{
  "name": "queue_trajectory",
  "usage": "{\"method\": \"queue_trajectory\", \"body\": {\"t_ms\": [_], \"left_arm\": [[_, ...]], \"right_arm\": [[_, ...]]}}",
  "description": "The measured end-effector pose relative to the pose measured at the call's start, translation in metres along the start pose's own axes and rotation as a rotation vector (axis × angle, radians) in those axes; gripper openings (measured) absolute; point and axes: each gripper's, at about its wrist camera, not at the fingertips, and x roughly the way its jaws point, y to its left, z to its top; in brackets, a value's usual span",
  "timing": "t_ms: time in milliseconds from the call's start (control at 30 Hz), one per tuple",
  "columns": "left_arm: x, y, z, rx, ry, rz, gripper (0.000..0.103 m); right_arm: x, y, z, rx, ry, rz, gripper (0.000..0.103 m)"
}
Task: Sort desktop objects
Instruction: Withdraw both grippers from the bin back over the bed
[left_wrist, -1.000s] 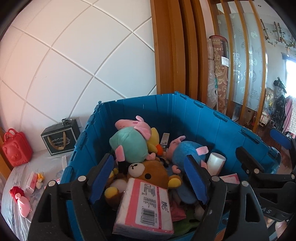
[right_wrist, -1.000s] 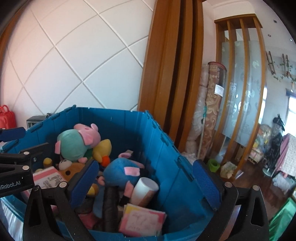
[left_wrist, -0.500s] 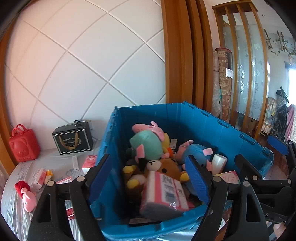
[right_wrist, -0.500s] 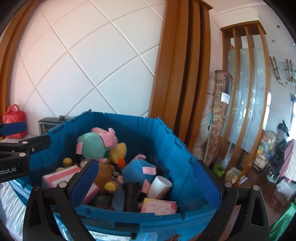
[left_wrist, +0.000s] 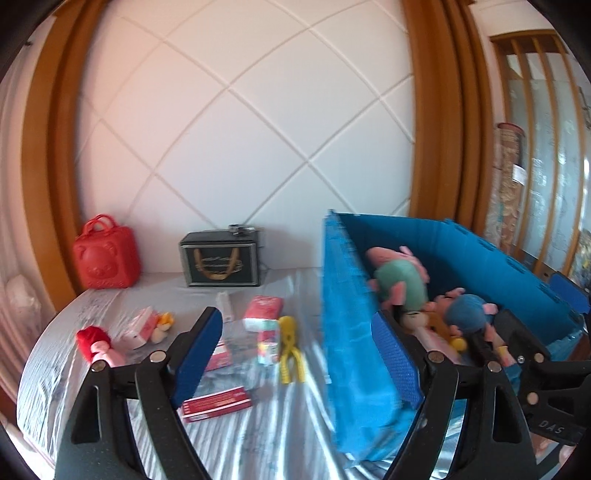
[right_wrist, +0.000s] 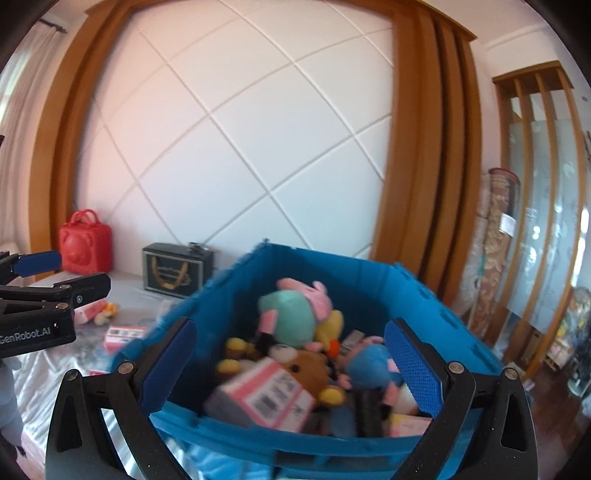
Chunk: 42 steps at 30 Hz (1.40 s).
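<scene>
Left gripper and right gripper: jaws apart (both empty).

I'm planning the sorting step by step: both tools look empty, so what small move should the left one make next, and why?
Probably ease the left tool forward and down toward the yellow clip. Its jaws stand apart with nothing between them, and the clip lies loose on the table just beyond its fingers, beside the blue bin where sorted plush toys already sit.

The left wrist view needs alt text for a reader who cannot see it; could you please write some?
An open, empty left tool hangs over a table strewn with small packets and toys, beside a blue bin full of plush toys. A red bear-faced case and a black box stand against the wall.
</scene>
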Motion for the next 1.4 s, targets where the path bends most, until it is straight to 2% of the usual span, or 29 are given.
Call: {"method": "queue_trajectory", "body": {"t_ms": [200,400,567,733,900,1000,1133,1267,1400], "left_arm": [[0.013,0.086,-0.013,-0.084,0.044,0.106,0.083],[0.037,0.171,-0.031,-0.117,0.116,0.152,0.083],[0.065,0.222,-0.040,-0.071,0.185,0.129,0.083],[0.109,0.255,-0.061,-0.011,0.295,0.060,0.083],[0.165,0.257,-0.109,0.041,0.467,-0.045,0.083],[0.192,0.244,-0.138,0.074,0.544,-0.094,0.083],[0.225,0.221,-0.167,0.127,0.597,-0.155,0.083],[0.256,0.197,-0.181,0.210,0.607,-0.189,0.083],[0.286,0.180,-0.189,0.205,0.633,-0.225,0.084]], "right_arm": [[0.016,0.071,0.014,-0.046,-0.011,0.100,0.103],[0.041,0.155,0.022,-0.087,0.011,0.176,0.103],[0.067,0.222,0.021,-0.088,0.054,0.194,0.103],[0.101,0.263,0.002,-0.021,0.161,0.191,0.103],[0.141,0.278,-0.051,0.050,0.373,0.130,0.103],[0.165,0.273,-0.088,0.071,0.500,0.084,0.103],[0.190,0.265,-0.127,0.074,0.605,0.029,0.103],[0.211,0.254,-0.157,0.092,0.675,-0.007,0.103],[0.222,0.245,-0.173,0.103,0.712,-0.012,0.103]]}}
